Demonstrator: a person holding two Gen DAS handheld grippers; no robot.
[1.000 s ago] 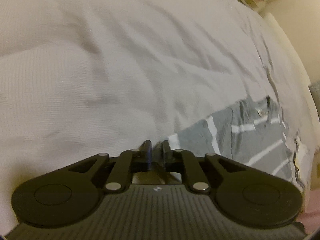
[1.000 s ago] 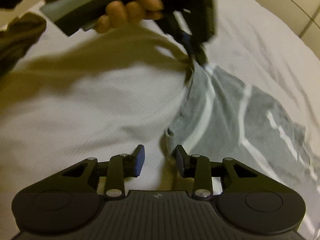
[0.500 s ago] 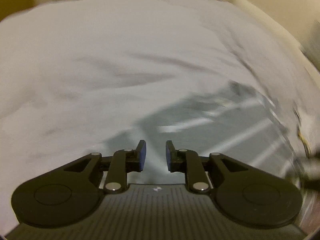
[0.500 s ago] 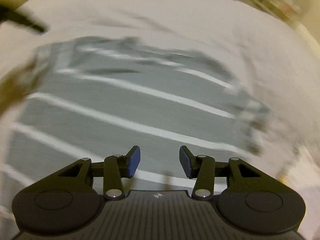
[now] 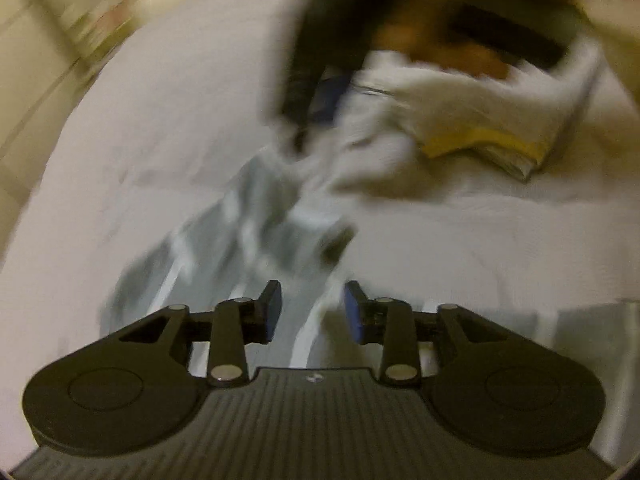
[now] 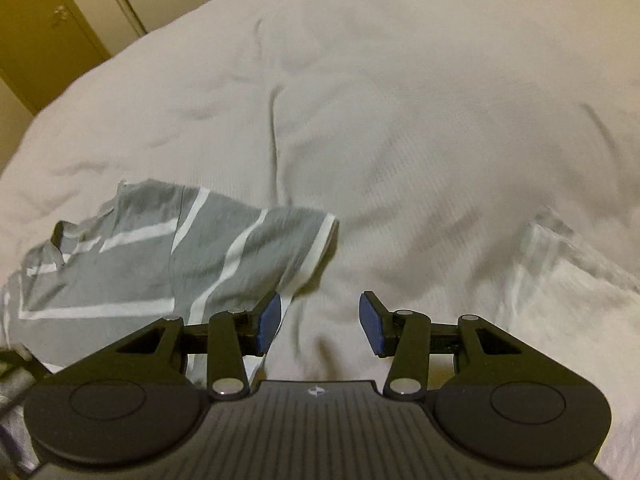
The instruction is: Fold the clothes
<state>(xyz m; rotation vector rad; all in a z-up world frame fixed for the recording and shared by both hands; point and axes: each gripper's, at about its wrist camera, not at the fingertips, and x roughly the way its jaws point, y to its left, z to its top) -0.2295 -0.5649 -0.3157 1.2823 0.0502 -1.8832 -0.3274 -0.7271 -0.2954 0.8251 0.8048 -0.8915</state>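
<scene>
Tongs [image 6: 316,322] wider than before — striped shirt [image 6: 160,256] now left of them

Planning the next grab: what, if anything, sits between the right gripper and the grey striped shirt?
Nothing visible does. The right gripper is open over bare white bedding, and the grey striped shirt lies just beside its left finger.
</scene>
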